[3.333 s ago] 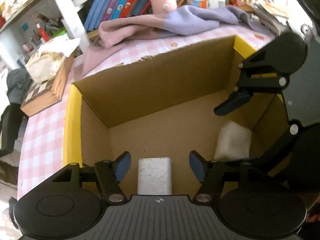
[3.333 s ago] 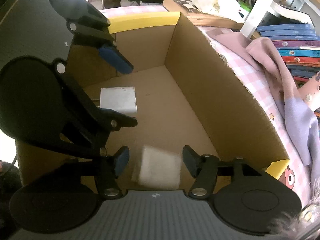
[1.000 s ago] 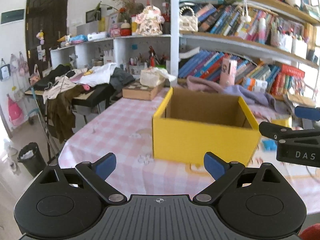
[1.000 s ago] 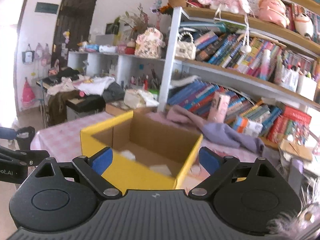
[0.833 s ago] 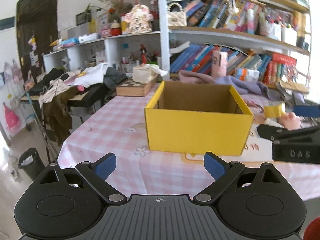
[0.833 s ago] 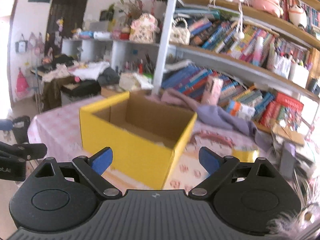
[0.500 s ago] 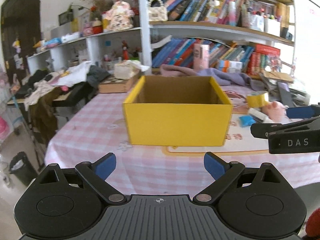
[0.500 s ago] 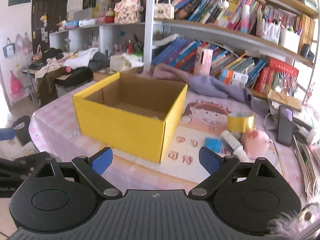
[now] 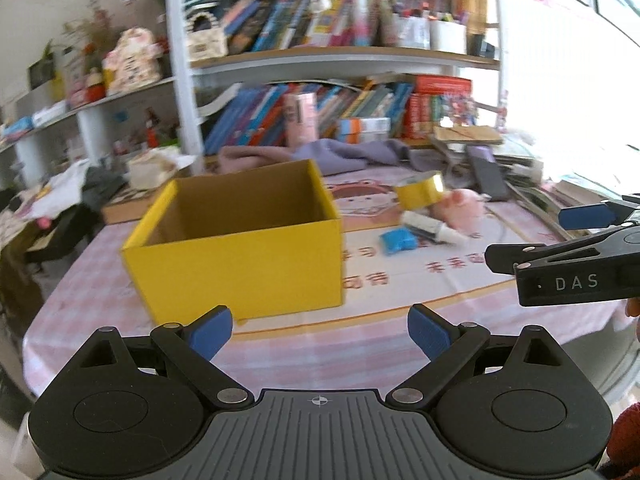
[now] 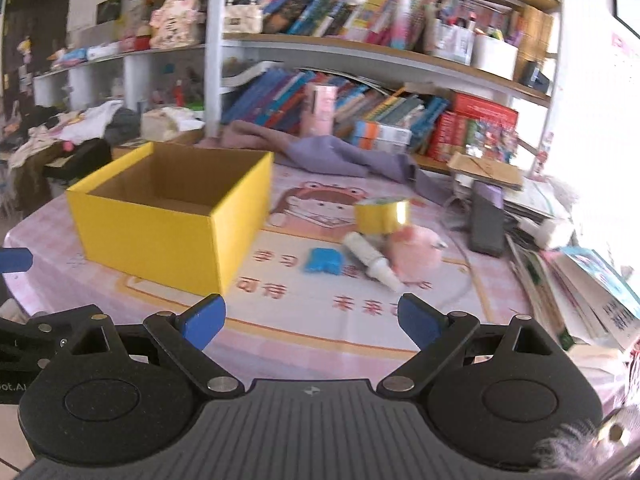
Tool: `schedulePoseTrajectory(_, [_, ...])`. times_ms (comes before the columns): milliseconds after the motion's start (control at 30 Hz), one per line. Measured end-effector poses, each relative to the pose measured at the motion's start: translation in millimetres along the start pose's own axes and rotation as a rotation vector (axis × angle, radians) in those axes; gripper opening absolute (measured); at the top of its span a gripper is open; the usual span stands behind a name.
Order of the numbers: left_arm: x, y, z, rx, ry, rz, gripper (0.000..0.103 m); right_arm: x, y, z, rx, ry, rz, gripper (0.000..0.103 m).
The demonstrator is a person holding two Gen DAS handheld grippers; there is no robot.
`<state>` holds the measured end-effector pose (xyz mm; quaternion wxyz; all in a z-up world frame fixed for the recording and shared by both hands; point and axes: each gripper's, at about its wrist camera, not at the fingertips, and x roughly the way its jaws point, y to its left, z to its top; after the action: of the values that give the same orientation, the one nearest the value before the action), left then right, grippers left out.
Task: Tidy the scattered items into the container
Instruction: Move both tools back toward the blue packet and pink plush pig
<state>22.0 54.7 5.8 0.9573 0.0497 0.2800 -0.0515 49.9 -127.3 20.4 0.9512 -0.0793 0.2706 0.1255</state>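
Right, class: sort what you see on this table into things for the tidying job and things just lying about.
For the job:
yellow cardboard box
yellow tape roll
blue packet
white tube
pink pig plush

Just lying about:
purple cloth
black phone
books on the shelf

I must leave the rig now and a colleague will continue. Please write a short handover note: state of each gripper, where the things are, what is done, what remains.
Left gripper: open, empty, short of the table's near edge.
Right gripper: open, empty, also drawn back from the table.
Open yellow cardboard box: on the pink checked tablecloth; its floor is not visible from here, so I cannot confirm its contents.
Still outside, in a cluster to the right of the box: yellow tape roll, pink plush toy, white tube with nozzle, small blue block.
Left to do: move these four into the box, one by one.
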Motion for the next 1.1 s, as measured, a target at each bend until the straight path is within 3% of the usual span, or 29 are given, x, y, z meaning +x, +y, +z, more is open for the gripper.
schedulePoseTrajectory(567, [40,-79,26,0.185,-0.018,-0.205,0.096,6,-77,-12,0.105,0.051,-0.125,0.093])
schedulePoseTrajectory(1100, [106,-102,56,0.239,0.023,-0.219,0.096,66,-115,10,0.135,0.076,-0.108,0.091])
